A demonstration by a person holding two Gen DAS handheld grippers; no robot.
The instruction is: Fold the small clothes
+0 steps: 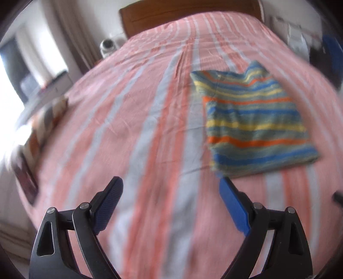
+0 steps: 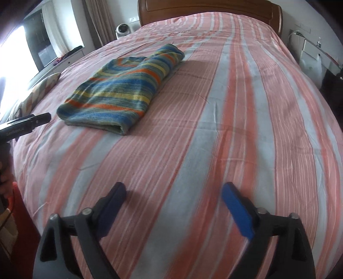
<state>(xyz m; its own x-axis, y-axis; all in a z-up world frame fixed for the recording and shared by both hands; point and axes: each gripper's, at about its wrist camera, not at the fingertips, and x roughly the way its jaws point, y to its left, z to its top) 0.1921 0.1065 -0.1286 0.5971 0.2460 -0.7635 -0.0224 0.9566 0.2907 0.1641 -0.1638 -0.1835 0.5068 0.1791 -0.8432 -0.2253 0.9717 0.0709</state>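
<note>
Seen first from the left wrist, the left gripper [image 1: 171, 184] fills the bottom of the frame with its two blue-padded fingers [image 1: 233, 206] spread wide and nothing between them but bedsheet [image 1: 150, 120], a pink, orange and pale grey striped cover that runs up the whole picture to a brown wooden headboard [image 1: 188, 15] at the top. The folded garment [image 1: 255, 122], a small knitted piece striped in blue, yellow, orange and green, lies flat on the sheet in the right half of the frame, its near corner just above the tip of the right-hand finger; the view is too blurred to say whether they touch. A white round fan [image 1: 107, 46] stands at upper left beside the curtain [image 1: 70, 32]. Turning to the right wrist view, the right gripper [image 2: 173, 188] sits at the bottom of the frame, likewise spread wide, holding nothing, over bare striped sheet. Here the folded garment lies in the upper left quarter, well apart from these fingers, a neat thick rectangle with a folded edge toward the camera. At the left edge, the black tip of the left gripper shows, pointing toward the garment's near left corner and close beside it without touching. A patterned pillow [image 2: 42, 88] rests at the left border, and the headboard and fan appear along the top.
</note>
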